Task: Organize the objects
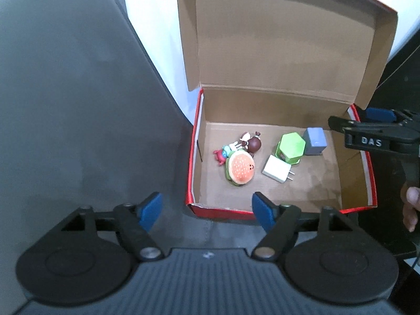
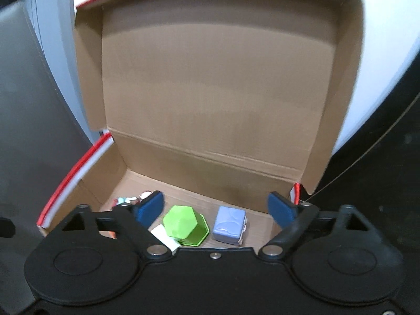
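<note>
A red cardboard box with a brown interior (image 1: 351,173) was seen with its lid (image 2: 218,78) raised upright. On its floor were gathered a round orange burger toy (image 1: 240,169), a small brown figurine (image 1: 254,143), a white plug adapter (image 1: 277,168), a green hexagonal container (image 2: 183,224) and a pale blue cube-shaped case (image 2: 229,224). The left gripper (image 1: 207,207) was held outside the near wall, its fingers released and nothing grasped. The right gripper (image 2: 216,206) was held over the green container and blue case, fingers likewise spread wide.
</note>
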A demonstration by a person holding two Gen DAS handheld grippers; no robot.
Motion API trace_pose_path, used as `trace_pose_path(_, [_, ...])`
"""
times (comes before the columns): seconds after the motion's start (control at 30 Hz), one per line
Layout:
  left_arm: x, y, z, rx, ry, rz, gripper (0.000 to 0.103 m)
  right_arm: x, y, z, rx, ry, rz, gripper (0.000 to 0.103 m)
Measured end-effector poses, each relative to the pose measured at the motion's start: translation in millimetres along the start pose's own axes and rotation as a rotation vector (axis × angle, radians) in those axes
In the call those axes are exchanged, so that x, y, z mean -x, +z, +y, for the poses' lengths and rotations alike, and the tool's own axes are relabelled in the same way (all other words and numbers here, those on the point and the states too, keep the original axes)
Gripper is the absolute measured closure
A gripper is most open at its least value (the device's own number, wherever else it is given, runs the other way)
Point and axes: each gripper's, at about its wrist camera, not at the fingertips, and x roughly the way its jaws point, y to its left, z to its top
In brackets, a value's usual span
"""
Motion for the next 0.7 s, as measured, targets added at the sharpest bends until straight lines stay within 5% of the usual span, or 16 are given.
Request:
trace_pose_path(0.2, [19.0,-2.8,5.2,0.010,-0.021,-0.052,0.003,23.0,-3.7,1.3,-0.048,-0.004,0.002,0.000])
trace_pose_path(0.7, [83.4,-16.3,19.2,0.059,-0.091,-0.156,0.000,128.7,-3.7,-9.0,-0.196,-0.011,-0.068,0.000])
